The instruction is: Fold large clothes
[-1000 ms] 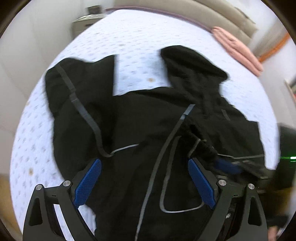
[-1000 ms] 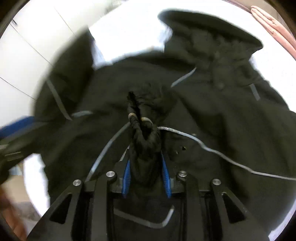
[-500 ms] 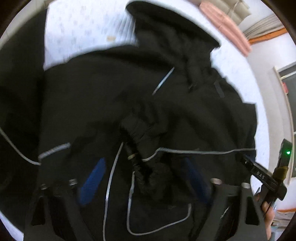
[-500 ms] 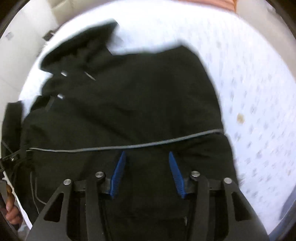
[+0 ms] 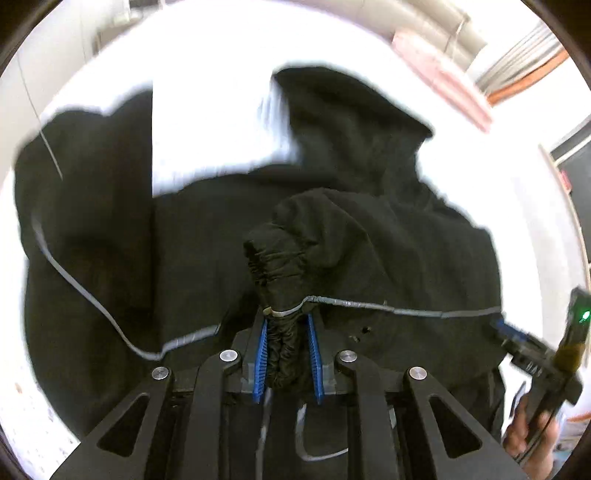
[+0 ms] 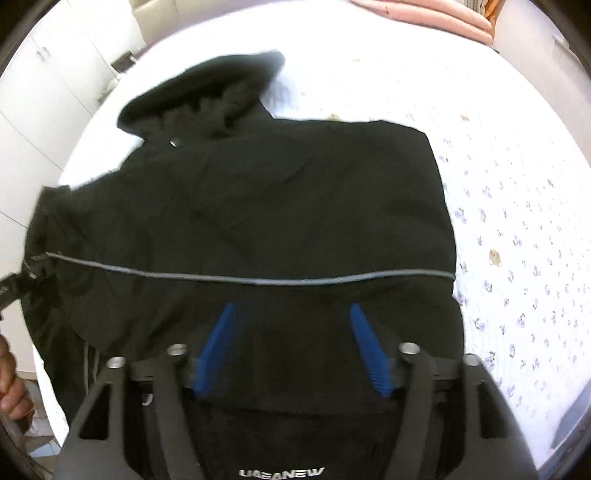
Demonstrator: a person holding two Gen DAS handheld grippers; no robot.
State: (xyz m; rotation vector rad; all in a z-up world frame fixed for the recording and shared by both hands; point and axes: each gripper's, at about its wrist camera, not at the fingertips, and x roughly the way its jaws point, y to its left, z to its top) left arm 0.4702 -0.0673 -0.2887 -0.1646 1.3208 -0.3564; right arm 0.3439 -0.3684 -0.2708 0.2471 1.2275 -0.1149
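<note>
A black hooded jacket [image 5: 388,258] with grey reflective piping lies spread on the bed, hood at the far end. My left gripper [image 5: 287,332] points steeply down, and its jaws are closing on the bunched elastic sleeve cuff [image 5: 277,266], with both blue pads pressing the fabric. In the right wrist view the jacket [image 6: 280,206] lies flat with its piping running across. My right gripper [image 6: 293,314] hovers over the jacket's near part. Its jaws are opening and nothing is caught between them. The right gripper [image 5: 517,343] also shows at the right edge of the left wrist view.
The bed [image 6: 517,184] has a white sheet with small purple flowers, bare to the right of the jacket. Folded pink bedding [image 6: 436,14] lies at the far end. White cabinets [image 6: 44,74] stand to the left. A hand [image 5: 532,435] holds the right tool.
The right gripper let go of the sleeve cuff, swung right over the jacket body and opened. The left gripper dropped onto the cuff and closed from wide open.
</note>
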